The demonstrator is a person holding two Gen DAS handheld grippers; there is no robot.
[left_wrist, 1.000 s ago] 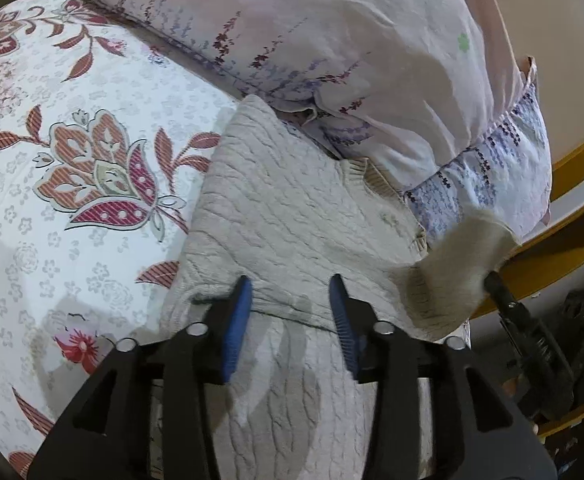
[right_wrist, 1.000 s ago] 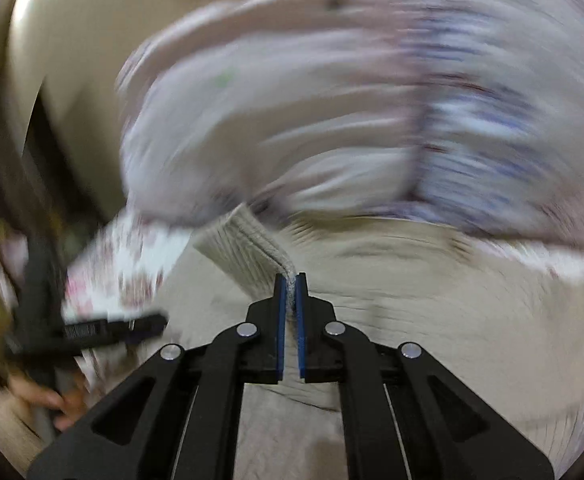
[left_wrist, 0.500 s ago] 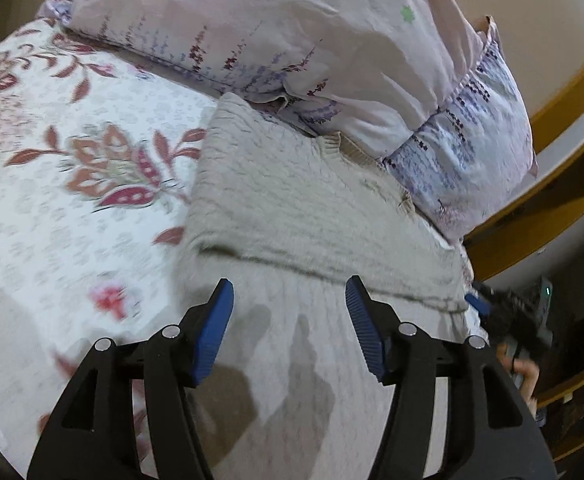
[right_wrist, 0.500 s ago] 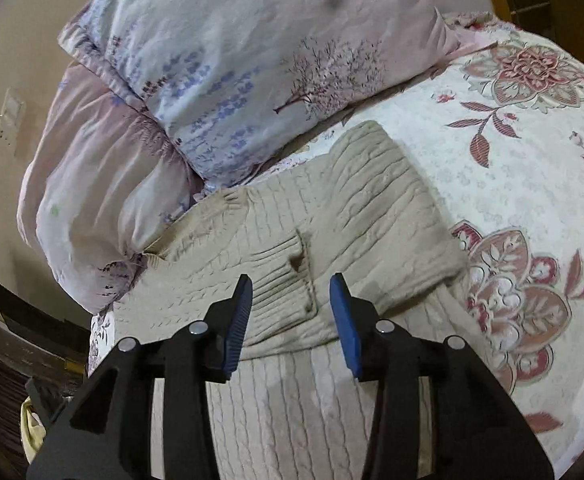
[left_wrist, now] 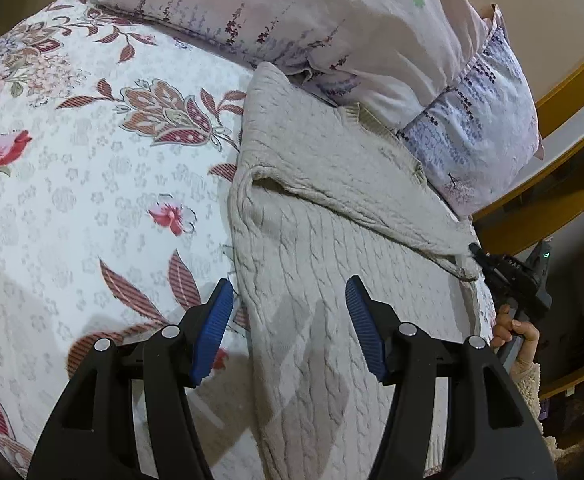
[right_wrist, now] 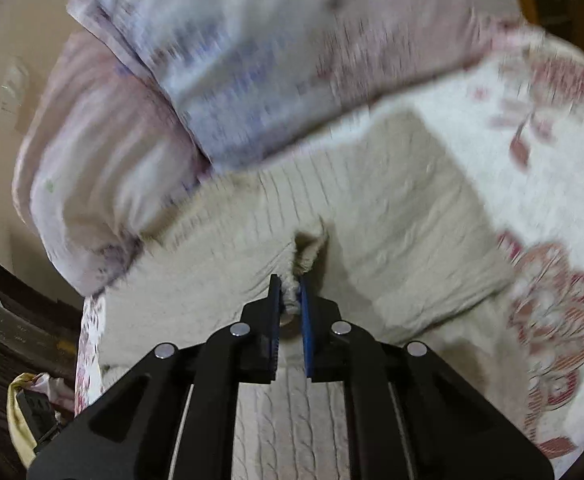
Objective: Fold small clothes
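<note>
A beige cable-knit sweater [left_wrist: 324, 184] lies on the floral bed sheet [left_wrist: 91, 200], its top part folded down over the body. My left gripper [left_wrist: 287, 284] hovers open over the sweater's left edge, nothing between its blue pads. In the right wrist view, which is blurred, my right gripper [right_wrist: 288, 284] is shut on a bunched bit of the folded sleeve [right_wrist: 308, 252] at the middle of the sweater [right_wrist: 392, 208]. The left wrist view shows the right gripper [left_wrist: 476, 250] at the sweater's right edge, held by a hand [left_wrist: 516, 332].
Two pale floral pillows [left_wrist: 332, 20] lie stacked right behind the sweater, touching its far edge. A wooden bed frame [left_wrist: 564, 80] runs along the right. The sheet [right_wrist: 552, 160] spreads out beside the sweater. Dark clutter sits off the bed's edge [right_wrist: 31, 400].
The right gripper let go of the sleeve it had carried, opened, then shut again on the folded sleeve. The left gripper drew back and left along the sweater, its jaws wider.
</note>
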